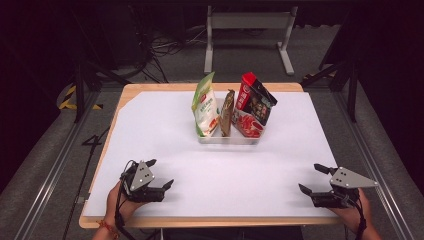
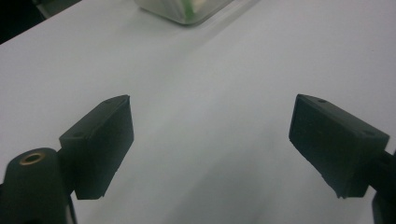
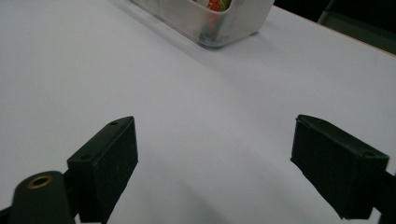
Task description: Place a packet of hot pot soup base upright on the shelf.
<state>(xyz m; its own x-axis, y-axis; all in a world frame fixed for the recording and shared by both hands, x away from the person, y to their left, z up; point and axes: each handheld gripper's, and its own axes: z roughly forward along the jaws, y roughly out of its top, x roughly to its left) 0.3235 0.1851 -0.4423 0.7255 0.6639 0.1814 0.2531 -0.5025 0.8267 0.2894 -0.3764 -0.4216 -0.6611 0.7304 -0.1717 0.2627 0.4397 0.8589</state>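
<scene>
A clear plastic tray (image 1: 229, 139) stands at the back middle of the white table sheet (image 1: 220, 165). Upright in it are a green and white snack bag (image 1: 205, 106), a thin brown packet (image 1: 227, 114) and a red and black pouch (image 1: 253, 105). My left gripper (image 1: 160, 173) rests near the front left edge, held by a hand, open with nothing between its fingers. My right gripper (image 1: 314, 179) rests near the front right, also open and empty. In the left gripper view the tray's corner (image 2: 187, 11) lies far ahead of the gripper (image 2: 210, 140). The right gripper view has the tray (image 3: 219, 25) ahead of the gripper (image 3: 215, 163).
The wooden table edge (image 1: 210, 221) runs along the front. Behind the table stands a grey metal frame (image 1: 248, 35) on a dark floor with cables (image 1: 165, 47). Metal rails (image 1: 55, 165) flank both sides.
</scene>
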